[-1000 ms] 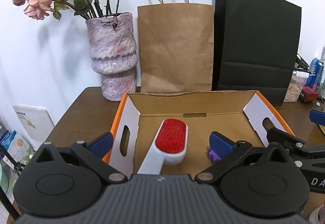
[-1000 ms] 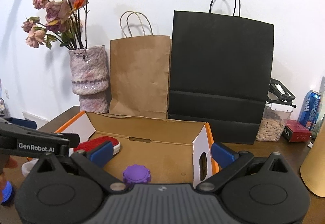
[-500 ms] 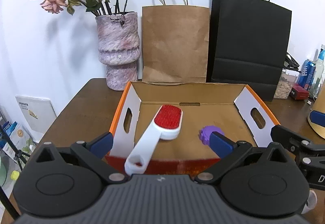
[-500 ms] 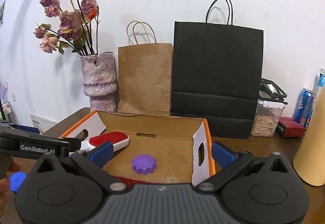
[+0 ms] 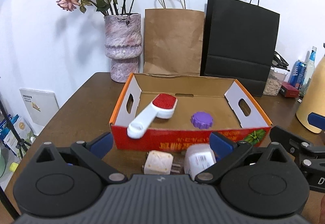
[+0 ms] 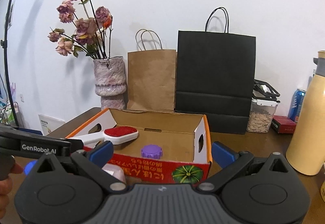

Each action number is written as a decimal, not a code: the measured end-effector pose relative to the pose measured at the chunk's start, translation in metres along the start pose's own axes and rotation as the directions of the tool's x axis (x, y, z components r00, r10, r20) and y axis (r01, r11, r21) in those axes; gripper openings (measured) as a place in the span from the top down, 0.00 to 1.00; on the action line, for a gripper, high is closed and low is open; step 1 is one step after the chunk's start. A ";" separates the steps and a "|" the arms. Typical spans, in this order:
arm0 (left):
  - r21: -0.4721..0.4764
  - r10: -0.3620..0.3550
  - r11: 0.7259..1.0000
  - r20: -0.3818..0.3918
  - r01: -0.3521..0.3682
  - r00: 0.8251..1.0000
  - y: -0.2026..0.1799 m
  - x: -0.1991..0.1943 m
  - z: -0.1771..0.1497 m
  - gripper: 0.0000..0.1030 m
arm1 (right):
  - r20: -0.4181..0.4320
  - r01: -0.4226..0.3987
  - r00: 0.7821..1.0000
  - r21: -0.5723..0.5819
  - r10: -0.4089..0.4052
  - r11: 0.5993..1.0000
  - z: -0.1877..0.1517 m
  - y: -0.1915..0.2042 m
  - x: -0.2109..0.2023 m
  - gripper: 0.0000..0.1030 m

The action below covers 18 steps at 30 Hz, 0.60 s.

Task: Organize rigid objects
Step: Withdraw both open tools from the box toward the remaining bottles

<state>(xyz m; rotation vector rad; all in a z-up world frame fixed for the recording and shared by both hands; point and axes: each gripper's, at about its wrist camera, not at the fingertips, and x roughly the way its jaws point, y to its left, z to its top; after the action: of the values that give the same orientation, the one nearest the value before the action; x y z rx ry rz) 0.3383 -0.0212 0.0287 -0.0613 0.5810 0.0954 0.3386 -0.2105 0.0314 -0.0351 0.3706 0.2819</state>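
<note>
An open cardboard box with orange rims and a red front stands mid-table; it also shows in the right wrist view. Inside lie a white lint brush with a red pad, its handle over the front left rim, and a purple ridged cap. In front of the box sit a pale pink cube-shaped plug and a white labelled bottle. My left gripper is open above them, holding nothing. My right gripper is open and holds nothing, level with the box front.
A stone vase of dried roses, a brown paper bag and a black paper bag stand behind the box. A snack jar, cans and a cream flask crowd the right. A hand holds the left gripper's handle.
Both grippers have pulled back and up from the box. The box front and the plug and bottle before it have come into view. The brush stays in the box.
</note>
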 end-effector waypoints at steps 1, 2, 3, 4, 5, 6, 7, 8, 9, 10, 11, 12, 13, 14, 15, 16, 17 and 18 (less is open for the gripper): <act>-0.003 0.002 1.000 0.000 -0.002 1.000 0.000 -0.003 -0.003 0.00 | 0.000 -0.001 1.000 0.002 0.001 1.000 -0.003 -0.001 -0.004 0.00; -0.006 0.005 1.000 0.001 -0.005 1.000 -0.001 -0.006 -0.006 0.00 | -0.002 -0.001 1.000 0.002 0.001 1.000 -0.006 -0.002 -0.008 0.00; -0.007 0.005 1.000 0.002 -0.005 1.000 -0.001 -0.008 -0.009 0.00 | -0.004 0.001 1.000 0.001 -0.001 1.000 -0.008 -0.004 -0.012 0.00; -0.008 0.005 1.000 0.003 -0.005 1.000 -0.002 -0.011 -0.012 0.00 | -0.005 0.003 1.000 -0.001 -0.003 1.000 -0.011 -0.005 -0.016 0.00; -0.008 0.005 1.000 0.003 -0.005 1.000 -0.002 -0.013 -0.015 0.00 | -0.007 0.006 1.000 -0.002 -0.006 1.000 -0.014 -0.007 -0.019 0.00; -0.009 0.006 1.000 0.005 -0.006 1.000 -0.003 -0.015 -0.018 0.00 | -0.010 0.009 1.000 -0.002 -0.009 1.000 -0.017 -0.008 -0.022 0.00; -0.007 0.007 1.000 0.004 -0.007 1.000 -0.003 -0.016 -0.021 0.00 | -0.013 0.012 1.000 -0.003 -0.012 1.000 -0.020 -0.010 -0.025 0.00; -0.006 0.009 1.000 0.002 -0.009 1.000 -0.004 -0.017 -0.023 0.00 | -0.016 0.014 1.000 -0.004 -0.014 1.000 -0.023 -0.012 -0.027 0.00; -0.007 0.010 1.000 0.001 -0.010 1.000 -0.005 -0.018 -0.027 0.00 | -0.020 0.017 1.000 -0.005 -0.017 1.000 -0.026 -0.014 -0.030 0.00; -0.009 0.009 1.000 0.002 -0.009 1.000 -0.005 -0.019 -0.030 0.00 | -0.024 0.020 1.000 -0.005 -0.020 1.000 -0.029 -0.016 -0.032 0.00; -0.010 0.007 1.000 0.000 -0.007 1.000 -0.005 -0.020 -0.033 0.00 | -0.030 0.023 0.999 -0.004 -0.023 1.000 -0.033 -0.018 -0.035 0.00; -0.011 0.008 1.000 -0.001 -0.008 1.000 -0.006 -0.020 -0.037 0.00 | -0.035 0.024 0.999 -0.004 -0.024 1.000 -0.035 -0.019 -0.036 0.00; -0.010 0.010 1.000 -0.002 -0.010 1.000 -0.007 -0.020 -0.040 0.00 | -0.040 0.025 0.999 -0.004 -0.026 1.000 -0.039 -0.021 -0.038 0.00; -0.008 0.011 1.000 -0.003 -0.011 1.000 -0.007 -0.020 -0.043 0.00 | -0.046 0.029 0.999 -0.005 -0.029 1.000 -0.042 -0.023 -0.039 0.00; -0.006 0.010 1.000 -0.004 -0.010 1.000 -0.007 -0.021 -0.046 0.00 | -0.052 0.031 0.998 -0.007 -0.032 0.999 -0.045 -0.024 -0.040 0.00; -0.007 0.005 1.000 -0.004 -0.005 1.000 -0.007 -0.021 -0.049 0.00 | -0.057 0.033 0.998 -0.009 -0.034 0.999 -0.048 -0.025 -0.042 0.00; -0.007 0.003 1.000 -0.004 -0.003 1.000 -0.007 -0.021 -0.051 0.00 | -0.063 0.035 0.997 -0.011 -0.036 0.999 -0.051 -0.026 -0.043 0.00; -0.006 0.003 1.000 -0.003 -0.003 1.000 -0.007 -0.022 -0.054 0.00 | -0.069 0.035 0.997 -0.012 -0.036 0.999 -0.054 -0.026 -0.044 0.00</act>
<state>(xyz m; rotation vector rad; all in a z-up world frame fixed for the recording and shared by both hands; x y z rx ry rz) 0.2913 -0.0343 -0.0044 -0.0665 0.5838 0.0999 0.2880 -0.2519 -0.0036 -0.0624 0.4371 0.2478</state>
